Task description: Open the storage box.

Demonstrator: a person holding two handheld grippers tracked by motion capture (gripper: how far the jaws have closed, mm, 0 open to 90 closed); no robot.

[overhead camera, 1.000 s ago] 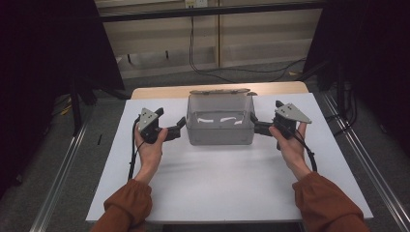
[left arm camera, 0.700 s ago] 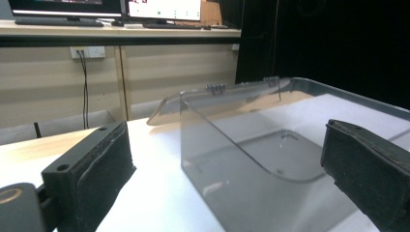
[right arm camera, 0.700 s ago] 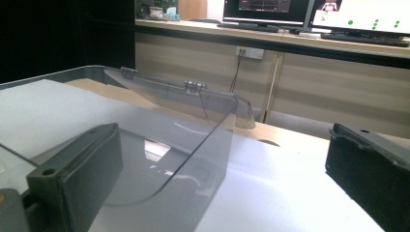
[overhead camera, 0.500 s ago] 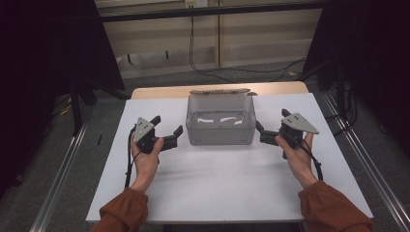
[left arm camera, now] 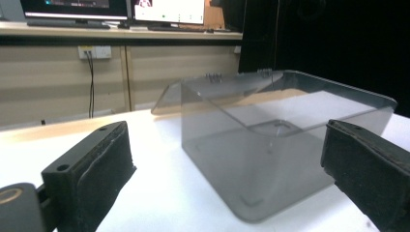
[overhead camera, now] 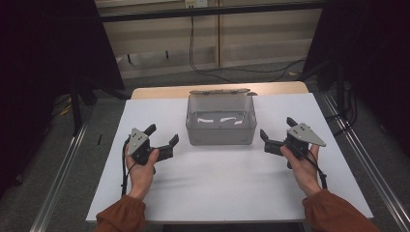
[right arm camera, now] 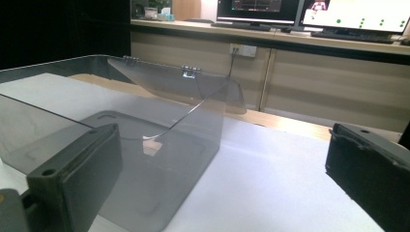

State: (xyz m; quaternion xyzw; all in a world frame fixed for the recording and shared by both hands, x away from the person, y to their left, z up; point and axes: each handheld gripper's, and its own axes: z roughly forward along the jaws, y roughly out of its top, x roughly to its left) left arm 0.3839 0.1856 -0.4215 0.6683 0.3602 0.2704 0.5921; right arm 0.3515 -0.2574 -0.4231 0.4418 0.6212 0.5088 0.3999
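Box [overhead camera: 221, 122] sits mid-table with lid tipped back, and we judge the step idle: left gripper [overhead camera: 161, 140] and right gripper [overhead camera: 276, 133] flank it, jaws spread (nothing held); next move needs closing in.

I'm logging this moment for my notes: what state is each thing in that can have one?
clear plastic box: upright on the table, touched by neither gripper.
lid: open, hinged back behind the box.
left gripper: fingers open, holding nothing, left of the box.
right gripper: fingers open, holding nothing, right of the box.
monitors: switched on.
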